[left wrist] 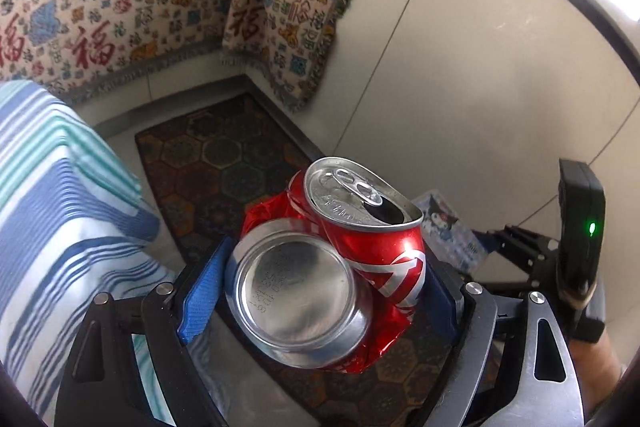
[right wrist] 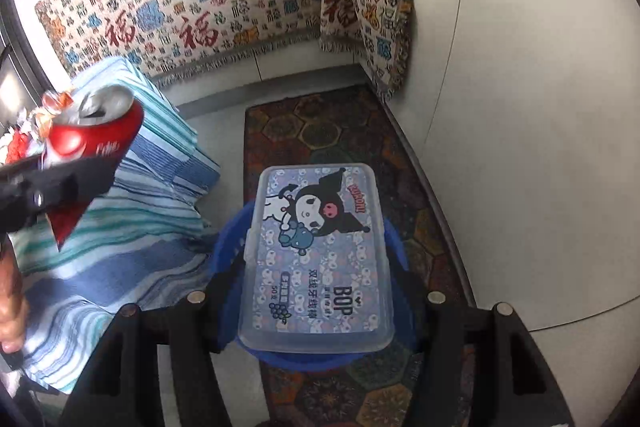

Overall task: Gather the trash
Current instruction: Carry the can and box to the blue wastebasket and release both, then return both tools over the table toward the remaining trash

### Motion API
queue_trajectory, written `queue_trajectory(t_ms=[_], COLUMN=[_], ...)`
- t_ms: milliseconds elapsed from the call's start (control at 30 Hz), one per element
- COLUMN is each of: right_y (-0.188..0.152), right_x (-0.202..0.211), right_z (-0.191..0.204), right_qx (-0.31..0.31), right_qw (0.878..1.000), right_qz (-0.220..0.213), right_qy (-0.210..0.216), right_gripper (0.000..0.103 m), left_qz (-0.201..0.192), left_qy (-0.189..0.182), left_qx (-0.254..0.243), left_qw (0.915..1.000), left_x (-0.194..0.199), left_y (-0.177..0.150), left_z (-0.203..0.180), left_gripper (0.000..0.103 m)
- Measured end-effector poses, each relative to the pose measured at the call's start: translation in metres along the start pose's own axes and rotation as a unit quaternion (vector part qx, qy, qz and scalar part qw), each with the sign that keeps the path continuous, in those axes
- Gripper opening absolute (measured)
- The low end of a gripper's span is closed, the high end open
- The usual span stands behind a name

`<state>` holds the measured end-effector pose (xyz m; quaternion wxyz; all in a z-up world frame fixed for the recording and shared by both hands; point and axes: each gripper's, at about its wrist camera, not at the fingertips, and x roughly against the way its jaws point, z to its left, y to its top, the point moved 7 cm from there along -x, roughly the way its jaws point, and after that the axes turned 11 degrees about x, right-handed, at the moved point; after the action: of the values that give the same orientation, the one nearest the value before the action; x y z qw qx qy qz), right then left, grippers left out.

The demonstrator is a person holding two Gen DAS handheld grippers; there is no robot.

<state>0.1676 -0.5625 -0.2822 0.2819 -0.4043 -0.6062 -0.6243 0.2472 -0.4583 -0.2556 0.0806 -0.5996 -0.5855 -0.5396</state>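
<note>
Left tongs (left wrist: pixel 320 287) clamp a crushed red aluminium can (left wrist: pixel 332 263) aloft; right tongs (right wrist: pixel 316 291) grip a clear plastic cartoon-printed box (right wrist: pixel 316 259). Both collected, by my judgement; no bin visible, disposal remains.

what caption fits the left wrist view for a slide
Left gripper clamps a crushed red soda can above a patterned floor mat.

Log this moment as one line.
left gripper: shut on crushed red can | right gripper: shut on clear plastic box | both held above rug
</note>
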Motion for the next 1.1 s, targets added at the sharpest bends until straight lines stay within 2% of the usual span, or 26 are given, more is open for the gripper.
queue_trajectory(t_ms=[333, 367, 400, 433, 600, 700, 933, 1033, 1100], right_y=[-0.013, -0.013, -0.013, -0.013, -0.004, 0.005, 0.045, 0.06, 0.07], right_x=[-0.027, -0.03, -0.034, -0.036, -0.031, -0.019, 0.037, 0.063, 0.078], right_z=[-0.005, -0.003, -0.002, -0.001, -0.002, -0.002, 0.03, 0.057, 0.08], right_qx=[0.008, 0.008, 0.008, 0.01, 0.01, 0.007, 0.038, 0.066, 0.086], right_qw=[1.0, 1.0, 1.0, 1.0, 1.0, 1.0, 0.994, 0.987, 0.982], right_qz=[0.02, 0.02, 0.022, 0.023, 0.009, -0.012, -0.101, -0.139, -0.162], right_qy=[0.01, 0.015, 0.018, 0.013, -0.002, -0.012, -0.032, -0.037, -0.039], right_gripper=[0.062, 0.066, 0.074, 0.088, 0.089, 0.089, 0.089, 0.089, 0.089], left_qz=[0.044, 0.05, 0.056, 0.061, 0.058, 0.033, -0.054, -0.087, -0.094], left_qy=[-0.018, -0.022, -0.026, -0.029, -0.029, -0.021, 0.007, 0.03, 0.051], left_qx=[0.013, 0.017, 0.022, 0.027, 0.044, 0.037, -0.004, 0.004, 0.024], left_qw=[0.9988, 0.9984, 0.9978, 0.9974, 0.997, 0.9985, 0.9985, 0.9958, 0.994], left_x=[-0.051, -0.056, -0.06, -0.064, -0.065, -0.044, 0.071, 0.126, 0.152], left_y=[-0.001, -0.002, -0.003, -0.003, 0.004, 0.009, 0.011, -0.002, -0.015], left_z=[-0.002, -0.001, -0.001, 0.0, 0.007, 0.014, 0.029, 0.053, 0.076], left_gripper=[0.089, 0.091, 0.096, 0.098, 0.098, 0.098, 0.098, 0.101, 0.101])
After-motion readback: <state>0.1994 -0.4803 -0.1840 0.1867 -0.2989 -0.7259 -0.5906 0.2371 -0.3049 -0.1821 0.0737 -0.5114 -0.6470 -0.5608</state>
